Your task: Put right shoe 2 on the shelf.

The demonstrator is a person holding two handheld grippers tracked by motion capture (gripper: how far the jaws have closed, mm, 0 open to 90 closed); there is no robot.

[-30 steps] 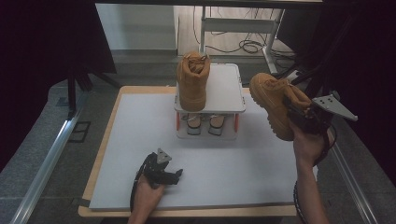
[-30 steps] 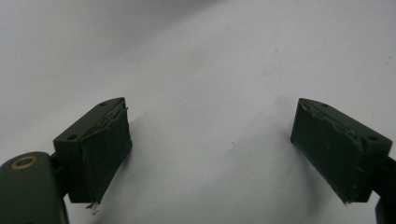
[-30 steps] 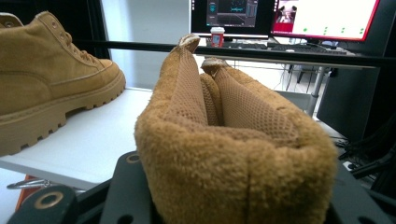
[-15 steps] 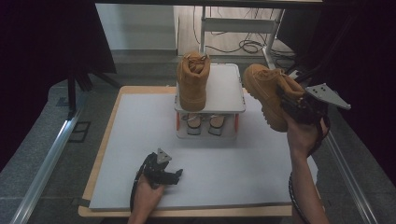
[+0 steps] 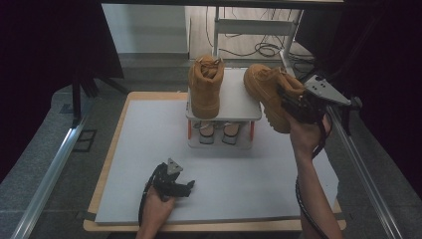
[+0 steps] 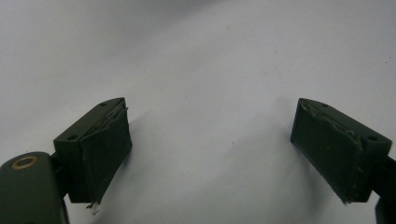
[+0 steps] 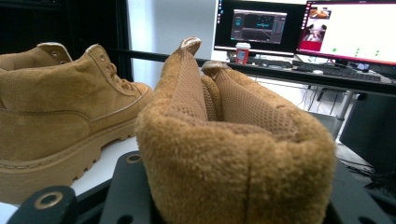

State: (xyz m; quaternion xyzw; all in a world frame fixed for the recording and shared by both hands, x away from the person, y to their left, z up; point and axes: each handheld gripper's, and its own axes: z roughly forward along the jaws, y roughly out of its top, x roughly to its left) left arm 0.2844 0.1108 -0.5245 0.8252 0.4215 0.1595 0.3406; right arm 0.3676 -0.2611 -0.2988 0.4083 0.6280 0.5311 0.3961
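Your right gripper (image 5: 293, 105) clamped on boot (image 5: 266, 92) at collar, jaws part closed on padded cuff. Boot in air, tilted, toe over right edge of rack (image 5: 236, 102), not touching it. Second boot (image 5: 205, 88) upright on rack top, left side. Your left gripper (image 5: 174, 183) wide open, nothing between jaws, resting on mat (image 5: 149, 139) near front edge.

The high view is dim and soft, its corners from 9 to 3 o'clock lost in black. The white board (image 5: 149, 149) catches even overhead light. In the right gripper view the near boot collar (image 7: 233, 158) blurs; monitors (image 7: 303, 28) glare at 1 o'clock.
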